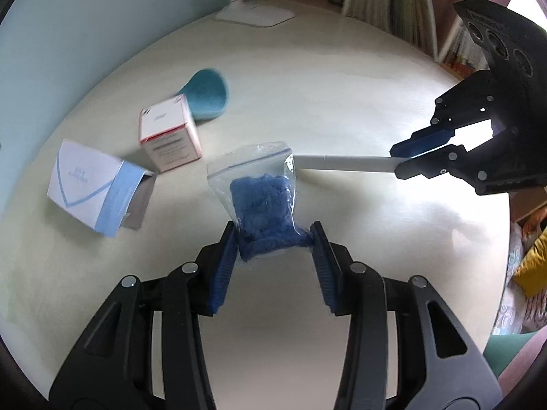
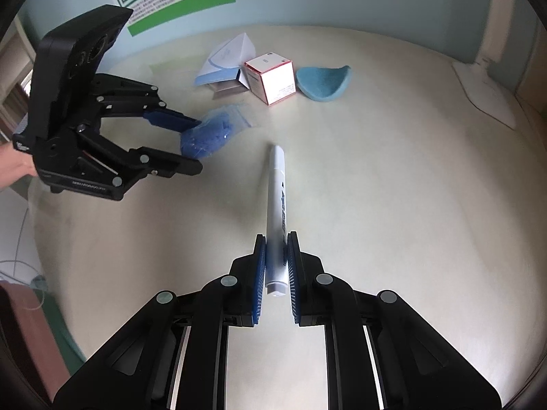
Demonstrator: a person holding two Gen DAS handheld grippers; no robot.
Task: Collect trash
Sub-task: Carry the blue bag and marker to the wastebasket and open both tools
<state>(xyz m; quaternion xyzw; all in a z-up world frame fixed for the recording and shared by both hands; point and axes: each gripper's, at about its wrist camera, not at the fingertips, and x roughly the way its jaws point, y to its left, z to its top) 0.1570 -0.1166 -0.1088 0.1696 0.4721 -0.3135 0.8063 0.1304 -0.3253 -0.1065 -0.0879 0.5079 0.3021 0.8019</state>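
Note:
My left gripper point(image 1: 273, 235) is shut on a clear zip bag with blue stuffing point(image 1: 259, 198), holding its near end. It also shows in the right wrist view point(image 2: 198, 143) with the bag point(image 2: 212, 130) between its jaws. My right gripper point(image 2: 276, 249) is shut on a white marker pen point(image 2: 276, 205) that points forward over the table. In the left wrist view the right gripper point(image 1: 398, 160) holds the pen point(image 1: 345, 163) level, its tip near the bag.
On the pale round table point(image 1: 342, 85) lie a pink-edged white box point(image 1: 169, 136), a white and blue torn carton point(image 1: 95, 188) and a teal curved sponge piece point(image 1: 208, 97). A white lamp base point(image 1: 256, 15) and bookshelves point(image 1: 393, 0) stand at the back.

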